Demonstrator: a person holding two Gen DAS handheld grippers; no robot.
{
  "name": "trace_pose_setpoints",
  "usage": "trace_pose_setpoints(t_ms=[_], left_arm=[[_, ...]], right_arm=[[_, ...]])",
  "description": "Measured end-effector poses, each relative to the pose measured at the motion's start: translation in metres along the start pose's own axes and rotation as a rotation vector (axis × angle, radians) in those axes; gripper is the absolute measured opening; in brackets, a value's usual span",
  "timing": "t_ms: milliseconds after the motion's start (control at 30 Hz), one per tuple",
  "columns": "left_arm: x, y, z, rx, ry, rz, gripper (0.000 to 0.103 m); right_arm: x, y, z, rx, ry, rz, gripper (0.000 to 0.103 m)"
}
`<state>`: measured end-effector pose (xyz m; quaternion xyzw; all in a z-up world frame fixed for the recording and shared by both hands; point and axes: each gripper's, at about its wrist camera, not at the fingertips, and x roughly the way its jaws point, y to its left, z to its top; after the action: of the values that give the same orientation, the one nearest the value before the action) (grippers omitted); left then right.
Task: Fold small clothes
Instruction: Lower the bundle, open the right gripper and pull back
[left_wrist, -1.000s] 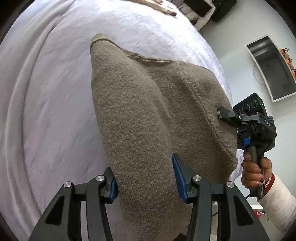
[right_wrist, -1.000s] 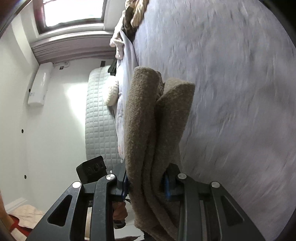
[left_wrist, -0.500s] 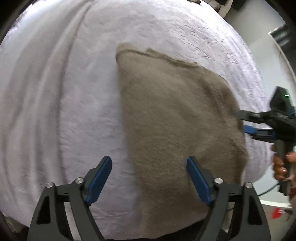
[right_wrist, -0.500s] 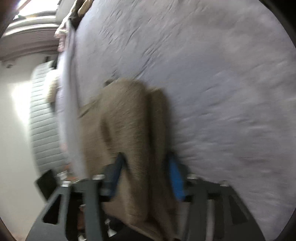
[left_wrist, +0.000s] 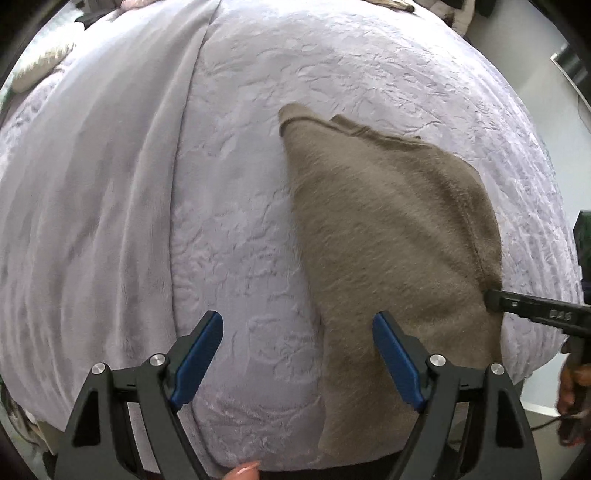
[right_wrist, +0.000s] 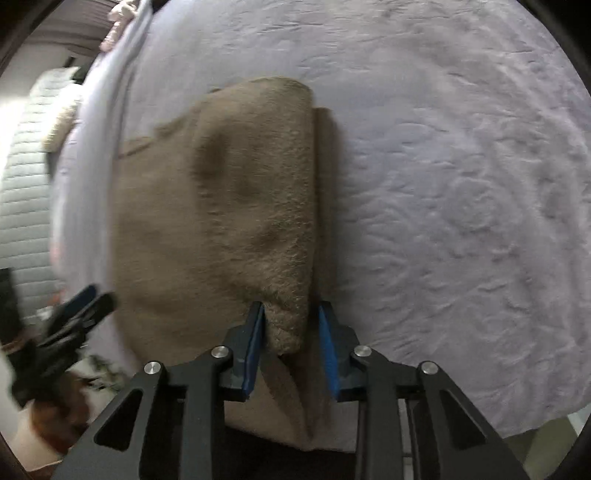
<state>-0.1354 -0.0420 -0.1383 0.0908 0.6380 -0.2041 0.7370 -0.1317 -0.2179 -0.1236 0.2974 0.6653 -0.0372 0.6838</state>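
A folded brown knit garment lies flat on the lilac bedspread, its near end hanging over the bed edge. My left gripper is open wide and empty, just left of the garment's near edge, its right finger over the cloth. In the right wrist view the same garment lies in front of my right gripper. Its jaws stand partly apart around the garment's folded corner, with a gap on the right side. The right gripper also shows in the left wrist view at the garment's right edge.
A fold in the bedspread runs down the left. Pillows lie at the far left corner. A quilted grey headboard stands left in the right wrist view. A dark shelf hangs on the wall at right.
The garment went from hanging in both grippers to lying on the bed. My left gripper let go, opened wide and drew back left. My right gripper's jaws loosened around the corner.
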Motion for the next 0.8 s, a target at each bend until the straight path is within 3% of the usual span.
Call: trace_pose_setpoints(t_ms=[233,267,300,800], left_arm=[[-0.01,0.008,-0.012,0.001,0.011,0.005,0.086],[-0.008,0.008,-0.012,-0.001,0.025,0.01,0.102],[-0.008,0.009,-0.013,-0.002,0.034,0.014,0.103],[-0.012,0.005,-0.029,0.011,0.095,-0.035,0.103]], right_arm=[[-0.003,-0.003,-0.006,-0.072,-0.025,-0.097,0.042],[-0.004,-0.003,-0.008,-0.065,-0.024,-0.097,0.043],[-0.003,0.0,-0.009,-0.062,-0.022,-0.098,0.043],[-0.031,0.001,-0.057,-0.011,-0.039,-0.156,0.053]])
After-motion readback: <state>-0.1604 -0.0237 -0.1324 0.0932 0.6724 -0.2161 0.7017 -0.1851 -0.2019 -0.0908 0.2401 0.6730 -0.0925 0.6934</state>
